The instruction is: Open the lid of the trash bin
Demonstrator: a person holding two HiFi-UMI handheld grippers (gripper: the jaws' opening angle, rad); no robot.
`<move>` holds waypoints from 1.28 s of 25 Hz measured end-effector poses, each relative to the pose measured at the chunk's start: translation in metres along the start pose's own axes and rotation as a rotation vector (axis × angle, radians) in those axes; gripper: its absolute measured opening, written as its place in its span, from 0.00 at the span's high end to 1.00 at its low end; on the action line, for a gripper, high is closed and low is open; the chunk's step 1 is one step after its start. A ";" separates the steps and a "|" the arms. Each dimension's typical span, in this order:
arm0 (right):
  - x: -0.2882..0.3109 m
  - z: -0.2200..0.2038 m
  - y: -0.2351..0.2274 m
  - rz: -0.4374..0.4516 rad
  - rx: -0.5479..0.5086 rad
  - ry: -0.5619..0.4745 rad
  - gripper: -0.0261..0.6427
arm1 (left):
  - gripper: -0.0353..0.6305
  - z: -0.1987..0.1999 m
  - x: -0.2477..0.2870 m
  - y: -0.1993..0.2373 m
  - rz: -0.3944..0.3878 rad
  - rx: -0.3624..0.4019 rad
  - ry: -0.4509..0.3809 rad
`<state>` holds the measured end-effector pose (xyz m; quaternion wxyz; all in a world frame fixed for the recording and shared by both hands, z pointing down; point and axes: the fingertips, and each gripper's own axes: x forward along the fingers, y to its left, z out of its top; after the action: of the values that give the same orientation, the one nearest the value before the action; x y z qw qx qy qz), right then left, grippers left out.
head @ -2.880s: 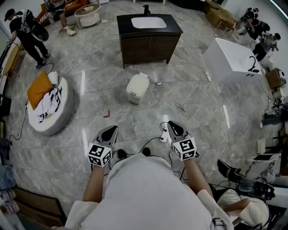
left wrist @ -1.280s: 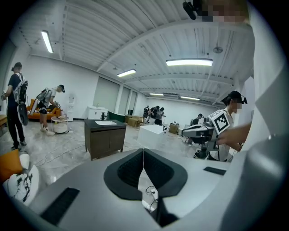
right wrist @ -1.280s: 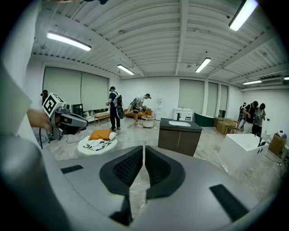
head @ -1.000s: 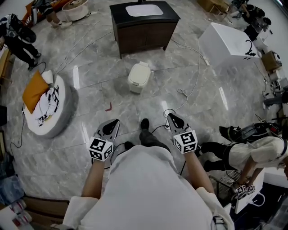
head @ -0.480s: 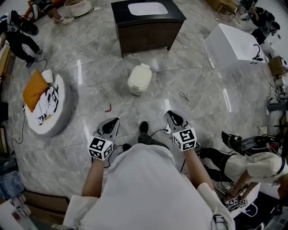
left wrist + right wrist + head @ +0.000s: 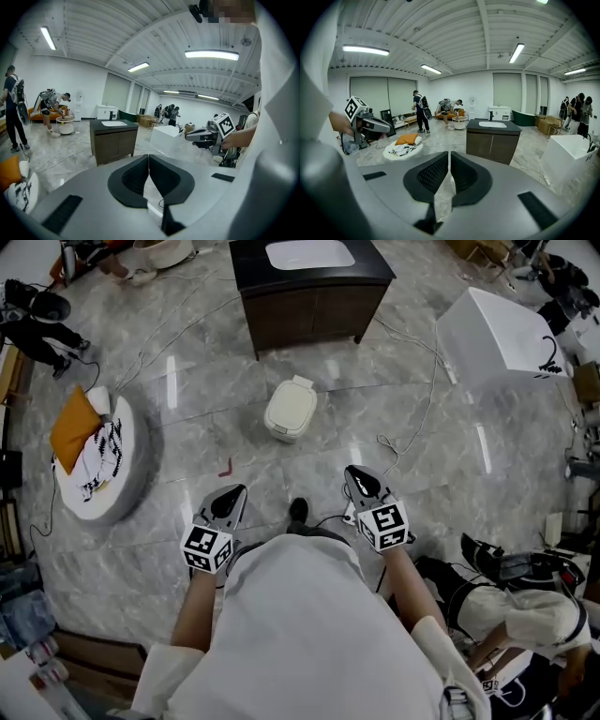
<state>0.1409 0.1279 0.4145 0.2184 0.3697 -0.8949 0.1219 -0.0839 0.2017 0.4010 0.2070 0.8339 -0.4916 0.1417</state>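
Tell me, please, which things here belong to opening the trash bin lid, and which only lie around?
For the job:
closed trash bin
left claw, shut, empty
right claw, shut, empty

Lying about:
dark sink cabinet
white block
round cushion
orange pillow

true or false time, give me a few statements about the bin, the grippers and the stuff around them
1. The trash bin has its lid down. True.
2. The left gripper is clamped on the bin's lid. False: it is held well short of the bin, jaws together on nothing.
3. The bin stands on the floor between the person and the dark cabinet. True.
4. The right gripper has its jaws wide apart. False: they are together, with nothing between them.
5. An orange pillow lies on the cabinet. False: it lies on the round floor cushion at the left; the cabinet top holds a white sink.
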 end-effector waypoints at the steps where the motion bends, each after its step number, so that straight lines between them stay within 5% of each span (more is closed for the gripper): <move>1: 0.003 0.001 -0.006 0.003 0.001 0.001 0.91 | 0.92 0.002 0.005 0.001 0.004 0.000 0.004; 20: 0.060 -0.005 -0.068 0.041 0.012 0.078 0.91 | 0.92 0.029 0.094 0.023 -0.014 0.003 0.067; 32: 0.104 -0.005 -0.057 -0.005 0.065 0.139 0.91 | 0.92 0.034 0.131 0.068 -0.127 0.038 0.130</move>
<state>0.1172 0.0266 0.4720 0.2682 0.3693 -0.8723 0.1756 -0.0797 0.0566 0.4429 0.2310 0.8563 -0.4204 0.1915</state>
